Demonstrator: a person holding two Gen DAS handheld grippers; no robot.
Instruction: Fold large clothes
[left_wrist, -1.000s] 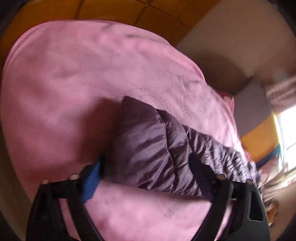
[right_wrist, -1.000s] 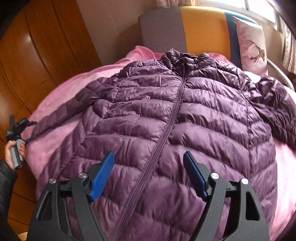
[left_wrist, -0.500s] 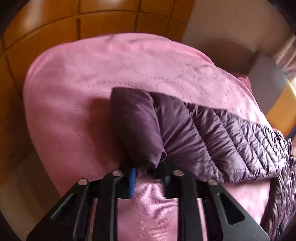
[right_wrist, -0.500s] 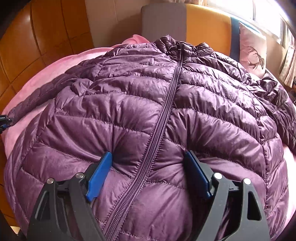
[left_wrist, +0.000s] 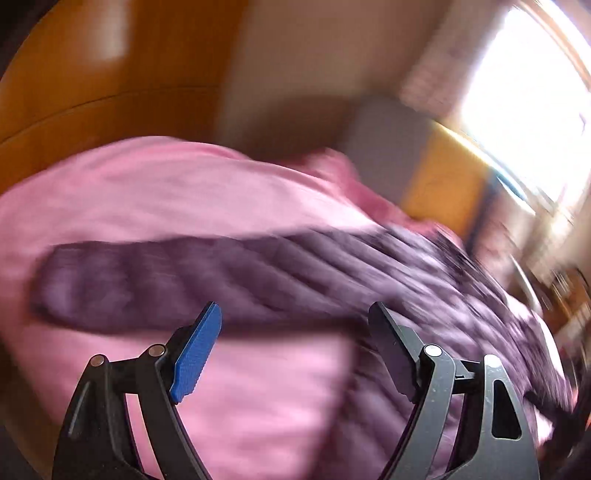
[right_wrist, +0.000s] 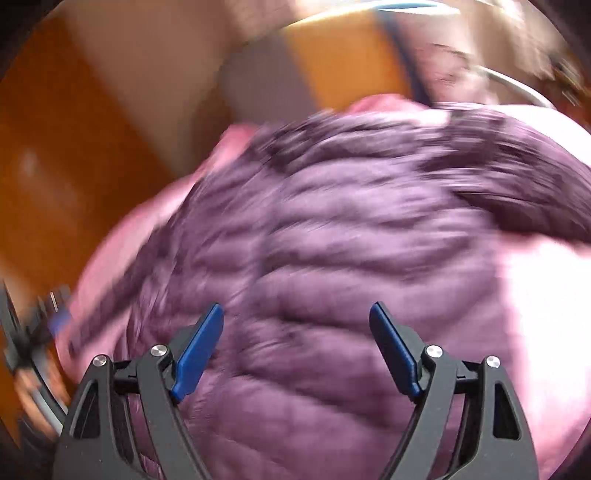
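Fingers of the left gripper (left_wrist: 295, 350) are spreading apart with nothing pinched between them; just beyond lies the pink bedspread (left_wrist: 147, 192), and on it the stretched-out sleeve (left_wrist: 155, 280) of the purple down jacket (right_wrist: 351, 240). The right gripper (right_wrist: 297, 350) hovers with its fingers wide and empty over the jacket's quilted front, which lies flat across the bed. Both views are smeared by motion. Farther off stand a grey-and-orange headboard (left_wrist: 424, 158) and a bright window (left_wrist: 517, 92). The step seems to be laying the jacket out, with no fold made yet. Next, one gripper probably needs to pinch a sleeve or side edge and carry it across the body.
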